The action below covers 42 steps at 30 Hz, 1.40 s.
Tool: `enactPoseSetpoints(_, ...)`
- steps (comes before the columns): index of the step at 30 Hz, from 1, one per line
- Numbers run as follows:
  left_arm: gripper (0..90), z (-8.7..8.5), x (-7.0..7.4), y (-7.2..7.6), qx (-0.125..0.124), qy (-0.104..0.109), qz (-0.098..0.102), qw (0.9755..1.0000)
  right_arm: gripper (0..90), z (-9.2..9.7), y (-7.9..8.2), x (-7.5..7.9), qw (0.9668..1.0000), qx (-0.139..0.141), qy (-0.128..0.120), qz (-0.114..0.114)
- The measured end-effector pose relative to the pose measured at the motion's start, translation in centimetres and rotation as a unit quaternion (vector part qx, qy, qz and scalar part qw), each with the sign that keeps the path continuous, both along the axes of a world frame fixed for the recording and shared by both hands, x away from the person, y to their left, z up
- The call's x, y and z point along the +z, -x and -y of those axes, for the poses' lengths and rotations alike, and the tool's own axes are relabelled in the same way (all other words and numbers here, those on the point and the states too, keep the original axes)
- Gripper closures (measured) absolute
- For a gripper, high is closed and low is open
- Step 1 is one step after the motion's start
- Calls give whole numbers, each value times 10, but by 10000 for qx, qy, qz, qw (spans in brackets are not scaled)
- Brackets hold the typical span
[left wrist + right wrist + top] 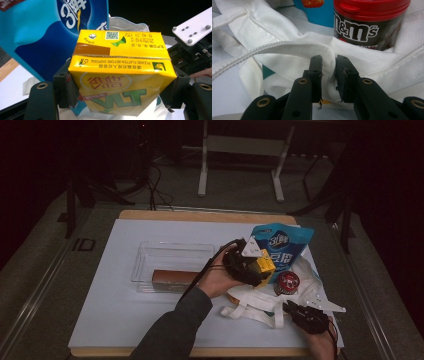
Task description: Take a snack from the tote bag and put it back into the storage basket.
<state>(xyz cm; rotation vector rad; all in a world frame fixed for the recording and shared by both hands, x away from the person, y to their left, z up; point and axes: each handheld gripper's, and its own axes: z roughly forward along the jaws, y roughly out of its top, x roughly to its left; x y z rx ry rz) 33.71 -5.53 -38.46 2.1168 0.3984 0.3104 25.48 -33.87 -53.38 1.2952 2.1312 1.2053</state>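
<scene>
We take the white canvas tote bag (260, 302), lying at the right part of the desk (125, 320), as our landmark. Our left gripper (257, 265) is above the bag's mouth and clamps a yellow rectangular drink carton with green lettering (120, 80); in the left gripper view its black pads press against both side faces of the carton, whose printed top faces the camera. Just behind the carton, rising out of the bag, stands a blue glossy snack pouch with white lettering (282, 245); in the left gripper view the pouch is just beside the carton's far left corner.

Our right gripper (328, 72) is at the bag's near right edge and pinches a fold of the bag's rolled fabric rim (327, 57) between its two black pads, which stand close together with the cloth squeezed between them. Just beyond that pinched rim, inside the bag, a dark round candy tub with a red lid (369, 20) stands upright; from above we see its lid (287, 281) just right of the carton.

Left of the bag, apart from it, a clear plastic rectangular bin (170, 265) sits on the desk, and a brown oblong packet (172, 277) lies along its near side. A white strap of the bag (245, 312) trails over the desk in front of it.
</scene>
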Motion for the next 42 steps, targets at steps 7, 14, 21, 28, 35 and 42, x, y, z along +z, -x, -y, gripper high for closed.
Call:
enactPoseSetpoints(7,289,-11,3,1,82,18,-14,10000,748,0,0,0,10000,0,0,3)
enactPoseSetpoints(14,289,-26,6,0,229,70,-27,9997,748,0,0,0,10000,-1,-7,3)
enactPoseSetpoints(21,289,-41,10,2,352,127,-13,9993,748,0,0,0,10000,-2,-3,5)
enactPoseSetpoints(28,288,-55,10,0,540,153,-47,9984,748,0,0,0,10000,-2,-5,3)
enactPoseSetpoints(35,288,-67,10,-1,677,198,-46,9975,748,0,0,0,10000,6,9,8)
enactPoseSetpoints(42,289,-80,10,-3,855,231,-71,9960,748,0,0,0,10000,-1,8,9)
